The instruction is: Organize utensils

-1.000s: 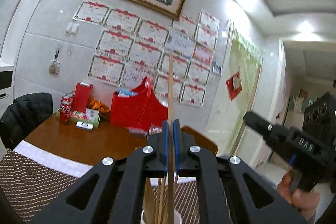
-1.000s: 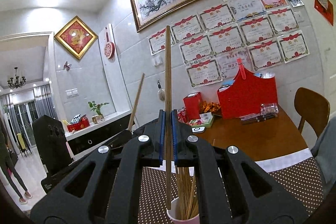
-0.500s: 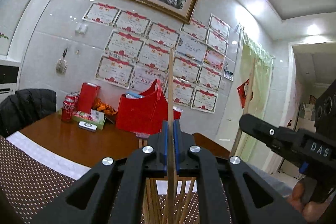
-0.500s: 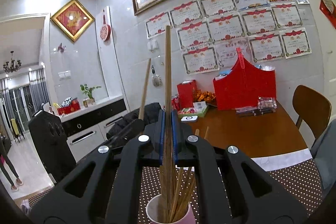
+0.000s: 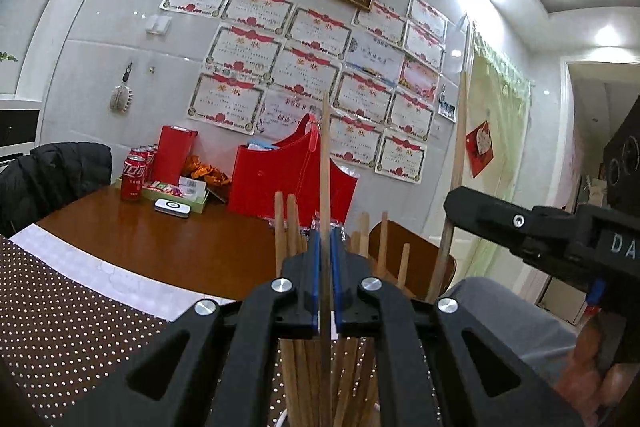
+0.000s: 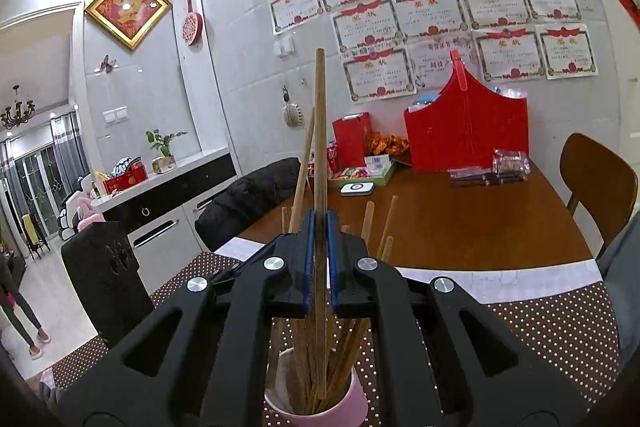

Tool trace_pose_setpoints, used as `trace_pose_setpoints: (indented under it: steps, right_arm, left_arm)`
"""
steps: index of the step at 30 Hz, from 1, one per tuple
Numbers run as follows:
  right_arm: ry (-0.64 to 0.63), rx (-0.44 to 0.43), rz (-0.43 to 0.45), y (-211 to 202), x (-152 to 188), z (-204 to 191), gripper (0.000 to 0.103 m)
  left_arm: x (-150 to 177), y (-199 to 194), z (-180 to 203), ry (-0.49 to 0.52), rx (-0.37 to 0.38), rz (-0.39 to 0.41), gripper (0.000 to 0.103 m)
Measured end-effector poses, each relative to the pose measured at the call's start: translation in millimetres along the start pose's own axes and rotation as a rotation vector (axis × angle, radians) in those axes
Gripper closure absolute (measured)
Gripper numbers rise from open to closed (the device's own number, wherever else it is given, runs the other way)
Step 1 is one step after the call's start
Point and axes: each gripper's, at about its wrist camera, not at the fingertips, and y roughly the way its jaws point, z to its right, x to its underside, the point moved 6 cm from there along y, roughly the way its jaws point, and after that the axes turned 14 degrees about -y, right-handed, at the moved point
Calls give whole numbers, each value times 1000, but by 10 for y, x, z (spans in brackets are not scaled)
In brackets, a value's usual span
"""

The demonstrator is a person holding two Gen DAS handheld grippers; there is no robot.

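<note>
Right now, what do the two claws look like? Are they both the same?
They look alike. The left claw is black plastic, with two arms full of triangle-shaped holes, round silver screws and blue pads inside its fingers. The right claw matches: black, silver screws, blue pads. Seen from the side, it has a chunky black body with white letters. No cables or sleeves show.

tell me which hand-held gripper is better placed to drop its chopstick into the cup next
Right, probably. The right hand-held gripper holds its chopstick upright with the tip already inside the pink cup. In the left view the cup is barely visible.
</note>
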Motion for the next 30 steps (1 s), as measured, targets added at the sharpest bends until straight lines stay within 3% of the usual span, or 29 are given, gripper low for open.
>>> trace_pose_setpoints:
  steps: [3,4,5,6,7,13,22,30]
  right_arm:
    - [25,-9,-24,4,17,38,95]
    - [47,-12,-29,2,20,67,86]
    - [80,-10,-24,-20,15,126,72]
    - [100,-1,-13,-56,10,167,27]
    - [112,8,3,-88,-11,208,14]
    - [179,41,79,-297,-117,388,6]
    - [157,86,17,-233,-109,304,6]
    - [100,120,-28,-410,-43,-41,6]
  left_arm:
    - [-12,-22,-8,5,-10,-12,96]
    - [-22,-35,-3,14,-14,-14,83]
    - [-50,-68,0,18,-13,-11,71]
    - [-74,-105,-2,17,-14,-2,52]
    - [-110,-155,-6,15,-18,14,42]
    - [-239,-391,4,41,-47,20,26]
    - [-226,-823,-120,143,-177,-43,21]
    - [-376,-1352,-451,125,-241,-44,18]
